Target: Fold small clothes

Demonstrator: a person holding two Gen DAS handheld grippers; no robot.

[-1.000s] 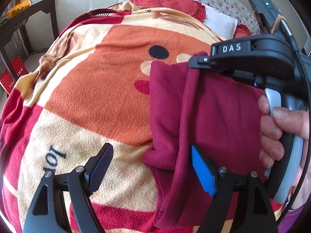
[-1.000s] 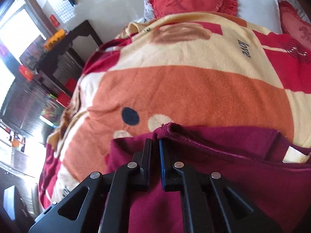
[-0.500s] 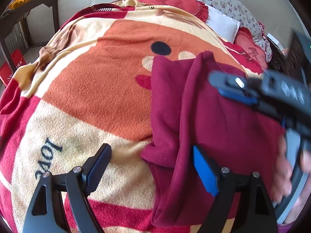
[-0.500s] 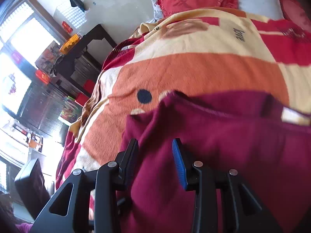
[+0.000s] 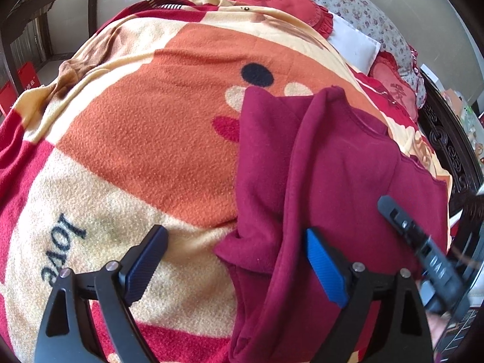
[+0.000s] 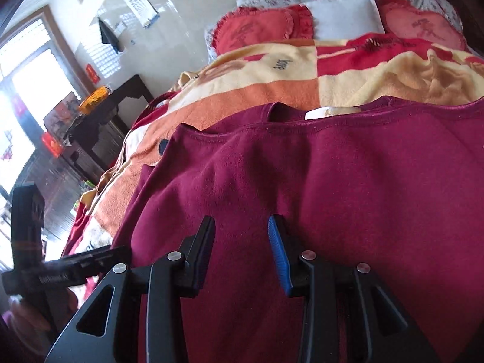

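The maroon garment (image 5: 332, 181) lies on the bed's fleece blanket (image 5: 151, 139), toward the blanket's right side in the left wrist view; one side panel is turned inward so a long ridge of cloth runs down its middle — a lengthwise fold, by the look of it, laid to narrow the piece before further folds. The neckline with its white label (image 6: 329, 111) points toward the pillows (image 6: 263, 30) at the head of the bed; that leaves the hem nearest the person, handy for the next fold upward.

The left tool (image 5: 236, 269) hangs released and its jaws are opening; the folded edge lies between the fingers, yet the pads do not press on it. It tilts steeply down over the garment's near left edge, probably ready to pinch that edge.

The right tool (image 6: 242, 251) stands slightly parted, gripping nothing, low over the flat middle of the garment and angled shallowly toward the collar; cloth lies beneath the gap, not in it. A hand (image 6: 27, 311) grips the left tool's handle at the lower left of the right wrist view.
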